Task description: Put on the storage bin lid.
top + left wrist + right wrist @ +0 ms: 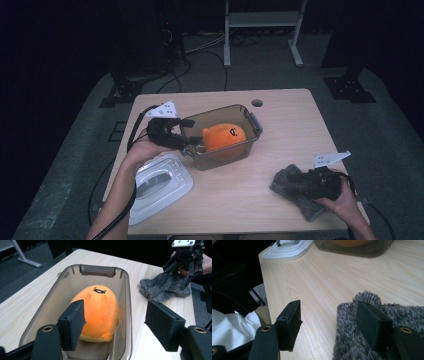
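- In the high view, we take the clear tinted storage box (223,137) at the middle of the wooden table (280,125) as our landmark; an orange egg-shaped plush toy (224,137) lies inside it.
- The left gripper (189,135) sits at the box's left end; its grey-and-white lid (159,186) lies on the table just beside the box, toward the person.
- The left gripper view adds what the high view cannot resolve: the left gripper (115,322) has its jaws standing wide apart and gripping nothing, one jaw inside the box just in front of the plush toy (100,312), the other outside the box wall (126,315). The toy's small face is legible here.
- The same view shows the right gripper (175,281) far beyond the box, jaws spread over a grey fuzzy sock (165,288).
- The right gripper view gives the near detail: the right gripper (328,325) is open, one jaw over bare table, the other against the sock's (362,327) pile; we cannot tell whether it presses in. The box and lid appear at the top edge.
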Demonstrator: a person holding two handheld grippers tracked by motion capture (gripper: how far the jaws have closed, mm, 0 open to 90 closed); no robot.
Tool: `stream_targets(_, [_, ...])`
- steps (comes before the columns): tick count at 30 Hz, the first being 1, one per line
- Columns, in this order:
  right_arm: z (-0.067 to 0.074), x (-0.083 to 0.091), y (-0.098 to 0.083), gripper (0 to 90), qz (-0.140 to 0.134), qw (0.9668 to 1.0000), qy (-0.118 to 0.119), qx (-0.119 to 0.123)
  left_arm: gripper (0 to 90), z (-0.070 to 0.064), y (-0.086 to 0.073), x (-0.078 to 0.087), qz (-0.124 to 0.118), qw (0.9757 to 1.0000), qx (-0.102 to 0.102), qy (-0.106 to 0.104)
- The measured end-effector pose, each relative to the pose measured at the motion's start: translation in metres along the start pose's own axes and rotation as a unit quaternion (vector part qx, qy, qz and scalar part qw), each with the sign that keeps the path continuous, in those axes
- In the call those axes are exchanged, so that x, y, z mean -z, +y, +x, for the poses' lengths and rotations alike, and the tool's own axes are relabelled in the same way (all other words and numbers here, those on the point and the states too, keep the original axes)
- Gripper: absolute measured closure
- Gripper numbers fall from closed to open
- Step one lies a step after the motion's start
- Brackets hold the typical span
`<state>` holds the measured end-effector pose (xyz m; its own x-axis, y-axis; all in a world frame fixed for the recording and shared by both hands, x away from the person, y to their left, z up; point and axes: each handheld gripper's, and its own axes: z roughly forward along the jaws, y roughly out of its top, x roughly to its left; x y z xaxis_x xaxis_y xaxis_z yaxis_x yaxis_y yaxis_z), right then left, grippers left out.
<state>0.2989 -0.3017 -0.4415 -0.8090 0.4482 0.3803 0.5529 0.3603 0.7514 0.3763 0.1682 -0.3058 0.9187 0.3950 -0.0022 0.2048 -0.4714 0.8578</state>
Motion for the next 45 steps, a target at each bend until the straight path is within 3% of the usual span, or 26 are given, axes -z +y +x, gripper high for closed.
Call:
stream_targets(11, [0.001,0.001,0.000,35.4,-0.001,1.0000,-0.004,0.001,24.6,-0.006,-0.016,0.019,-0.001,0.9999,0.004,0.015])
stream_targets(17, [0.002,-0.001,0.001,35.2,0.002,1.0000,-0.005,0.001,20.0,-0.011,-0.031,0.035,-0.007,0.9996,0.017,0.022])
stream_targets(28, [0.002,-0.001,0.000,35.1,0.000,1.0000,-0.007,0.000,14.9,-0.016,-0.062,0.059,-0.002,0.9982,0.026,0.054])
stream_targets(45, [0.002,-0.001,0.000,34.9,0.002,1.0000,-0.007,-0.002,13.1,-0.024,-0.099,0.066,0.006,0.9973,0.027,0.068])
